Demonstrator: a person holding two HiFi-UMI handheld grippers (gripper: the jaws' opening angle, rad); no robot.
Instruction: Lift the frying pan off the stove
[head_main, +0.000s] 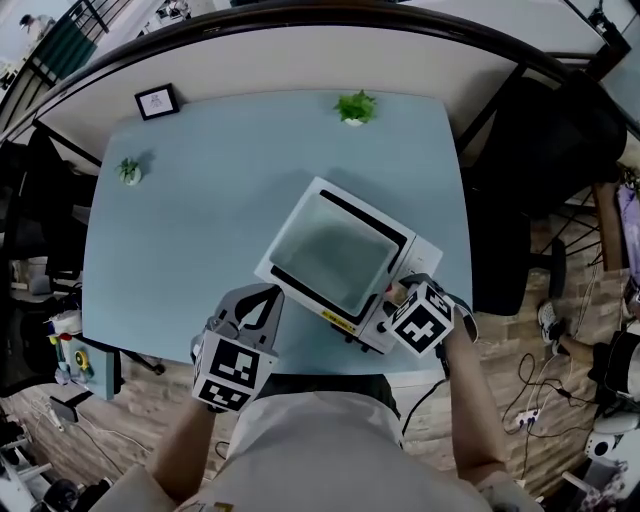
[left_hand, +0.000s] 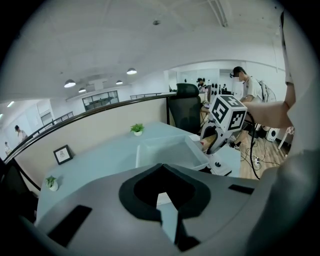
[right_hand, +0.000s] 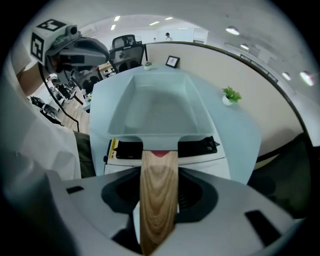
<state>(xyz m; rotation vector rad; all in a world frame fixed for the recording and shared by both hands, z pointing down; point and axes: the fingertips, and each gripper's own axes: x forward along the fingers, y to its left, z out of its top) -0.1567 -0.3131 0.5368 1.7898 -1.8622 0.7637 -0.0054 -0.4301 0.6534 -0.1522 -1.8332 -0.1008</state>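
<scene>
Table (head_main: 220, 220) pale blue; stove (head_main: 428, 252), frying pan (head_main: 330, 250) near edge; chair (head_main: 540, 170) beside.

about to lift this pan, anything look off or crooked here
The stove sits turned at an angle to the table, close to its front edge. The frying pan rests flat on it, empty; nothing spilled.

Potted plant (head_main: 355, 106), framed picture (head_main: 157, 101)

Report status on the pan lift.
Right gripper shut on wooden handle. Left gripper shut, empty, clear of the pan. Frying pan sits on stove, not yet lifted. Nothing over it.
</scene>
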